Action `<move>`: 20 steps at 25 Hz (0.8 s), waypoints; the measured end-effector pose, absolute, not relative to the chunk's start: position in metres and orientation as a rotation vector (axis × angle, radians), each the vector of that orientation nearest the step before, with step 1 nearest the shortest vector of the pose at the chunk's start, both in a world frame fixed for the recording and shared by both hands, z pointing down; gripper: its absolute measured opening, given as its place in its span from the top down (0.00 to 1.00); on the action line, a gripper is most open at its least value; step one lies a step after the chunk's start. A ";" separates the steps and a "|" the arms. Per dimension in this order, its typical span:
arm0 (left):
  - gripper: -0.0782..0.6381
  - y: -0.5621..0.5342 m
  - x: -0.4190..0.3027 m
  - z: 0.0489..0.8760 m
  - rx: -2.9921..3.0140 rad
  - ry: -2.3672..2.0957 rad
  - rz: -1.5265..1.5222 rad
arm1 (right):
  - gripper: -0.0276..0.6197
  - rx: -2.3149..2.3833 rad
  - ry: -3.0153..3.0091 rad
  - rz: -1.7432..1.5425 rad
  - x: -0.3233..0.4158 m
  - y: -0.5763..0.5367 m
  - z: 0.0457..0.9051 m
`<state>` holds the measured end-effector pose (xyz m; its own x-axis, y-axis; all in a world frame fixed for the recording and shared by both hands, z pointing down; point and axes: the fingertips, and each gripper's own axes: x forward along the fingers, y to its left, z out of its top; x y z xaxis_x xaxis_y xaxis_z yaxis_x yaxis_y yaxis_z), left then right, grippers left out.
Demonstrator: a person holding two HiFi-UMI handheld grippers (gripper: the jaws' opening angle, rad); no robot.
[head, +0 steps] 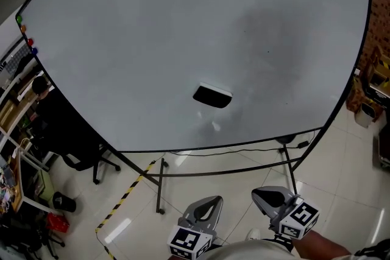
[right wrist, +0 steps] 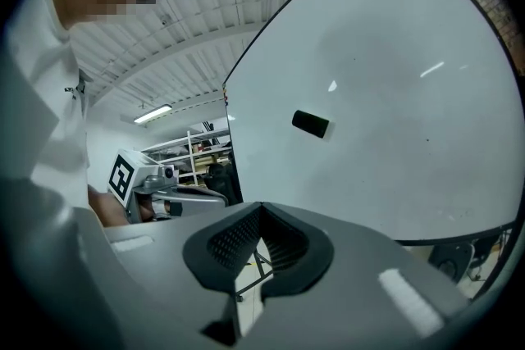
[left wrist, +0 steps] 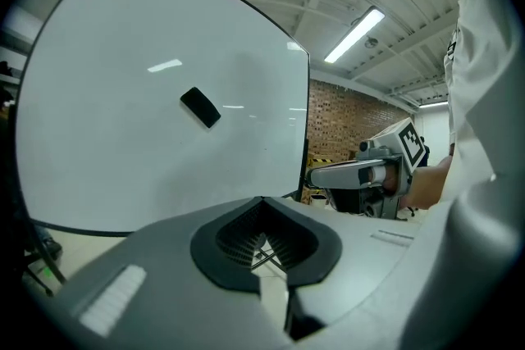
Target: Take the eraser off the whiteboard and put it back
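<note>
Ahead, a large white whiteboard (head: 134, 39) bears a black rectangular eraser (head: 212, 95). Our left gripper (head: 209, 201) and right gripper (head: 267, 195) are closed and empty; we should open one and approach squarely.

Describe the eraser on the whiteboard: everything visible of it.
The eraser is a small, dark, roughly rectangular block with a pale strip along its upper edge in the head view. It sits flat against the whiteboard, in the lower middle of its face, slightly tilted. It is too small to tell the material. Only the board touches it; the left tongs and right tongs are well short of it, shut and empty.
</note>
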<state>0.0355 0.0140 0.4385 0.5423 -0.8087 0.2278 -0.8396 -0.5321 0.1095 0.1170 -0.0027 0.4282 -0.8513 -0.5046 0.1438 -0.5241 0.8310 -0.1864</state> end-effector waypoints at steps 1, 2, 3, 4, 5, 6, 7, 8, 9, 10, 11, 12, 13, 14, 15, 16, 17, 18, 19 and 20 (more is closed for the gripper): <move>0.87 0.014 0.032 0.436 2.590 -1.379 0.229 | 0.95 0.843 -2.921 0.337 0.113 -0.002 0.427; 0.87 0.014 0.027 0.435 2.608 -1.365 0.240 | 0.95 0.863 -2.922 0.334 0.109 -0.002 0.425; 0.87 0.014 0.022 0.434 2.620 -1.352 0.252 | 0.95 0.882 -2.921 0.329 0.104 -0.002 0.424; 0.87 0.014 0.016 0.436 2.624 -1.341 0.261 | 0.95 0.899 -2.919 0.323 0.100 -0.002 0.423; 0.87 0.014 0.010 0.438 2.624 -1.331 0.268 | 0.95 0.915 -2.918 0.320 0.095 -0.002 0.423; 0.87 0.015 0.005 0.440 2.624 -1.318 0.274 | 0.95 0.931 -2.916 0.321 0.091 -0.002 0.423; 0.87 0.016 0.002 0.442 2.628 -1.303 0.278 | 0.95 0.945 -2.912 0.325 0.088 -0.001 0.424; 0.87 0.017 -0.001 0.442 2.635 -1.288 0.279 | 0.95 0.957 -2.907 0.329 0.085 0.001 0.425; 0.87 0.018 -0.003 0.442 2.642 -1.275 0.279 | 0.95 0.968 -2.900 0.328 0.082 0.004 0.426; 0.87 0.019 -0.007 0.443 2.647 -1.265 0.280 | 0.95 0.977 -2.892 0.324 0.079 0.006 0.427; 0.87 0.019 -0.011 0.444 2.649 -1.258 0.281 | 0.95 0.987 -2.884 0.318 0.076 0.008 0.429; 0.87 0.019 -0.014 0.445 2.649 -1.251 0.282 | 0.95 0.998 -2.876 0.315 0.074 0.008 0.430; 0.87 0.018 -0.016 0.445 2.651 -1.244 0.281 | 0.95 1.008 -2.870 0.317 0.073 0.009 0.431; 0.87 0.018 -0.016 0.445 2.658 -1.234 0.279 | 0.95 1.017 -2.866 0.320 0.072 0.009 0.431; 0.87 0.018 -0.016 0.443 2.668 -1.226 0.276 | 0.95 1.023 -2.861 0.321 0.072 0.009 0.432; 0.87 0.018 -0.016 0.442 2.676 -1.220 0.272 | 0.95 1.027 -2.856 0.320 0.071 0.010 0.432; 0.87 0.018 -0.016 0.441 2.679 -1.218 0.267 | 0.95 1.033 -2.851 0.316 0.071 0.010 0.433; 0.87 0.018 -0.018 0.441 2.678 -1.220 0.260 | 0.95 1.040 -2.847 0.310 0.070 0.011 0.433; 0.87 0.019 -0.019 0.441 2.674 -1.223 0.254 | 0.95 1.046 -2.844 0.304 0.069 0.010 0.434; 0.87 0.018 -0.019 0.442 2.670 -1.226 0.247 | 0.96 1.050 -2.842 0.299 0.068 0.010 0.434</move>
<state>-0.0194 0.0184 0.4415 0.6436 -0.7298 0.2305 -0.7621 -0.6389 0.1052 0.0684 0.0103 0.4336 -0.7580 -0.6327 0.1585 -0.6519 0.7435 -0.1494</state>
